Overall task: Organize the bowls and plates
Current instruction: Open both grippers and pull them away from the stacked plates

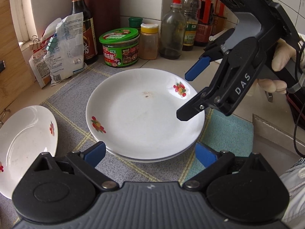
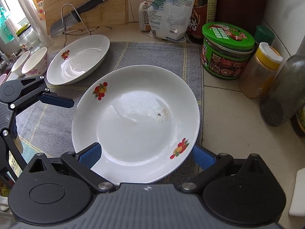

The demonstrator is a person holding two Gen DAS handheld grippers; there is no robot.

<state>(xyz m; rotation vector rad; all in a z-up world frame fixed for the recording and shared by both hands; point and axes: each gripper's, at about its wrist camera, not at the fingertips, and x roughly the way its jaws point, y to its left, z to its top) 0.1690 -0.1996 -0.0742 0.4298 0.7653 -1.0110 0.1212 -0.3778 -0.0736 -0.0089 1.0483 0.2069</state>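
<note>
Grey mat (image 2: 152, 57) holds stacked plates (image 1: 144, 112), both tongs (image 1: 149, 153) (image 2: 146, 155) spread at their rims.

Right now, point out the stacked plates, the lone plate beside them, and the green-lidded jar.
stacked plates (image 2: 133, 129): right wrist view, centre of the top plate.
lone plate (image 2: 80, 64): right wrist view, its inner well.
green-lidded jar (image 2: 227, 36): right wrist view, the lid.
</note>
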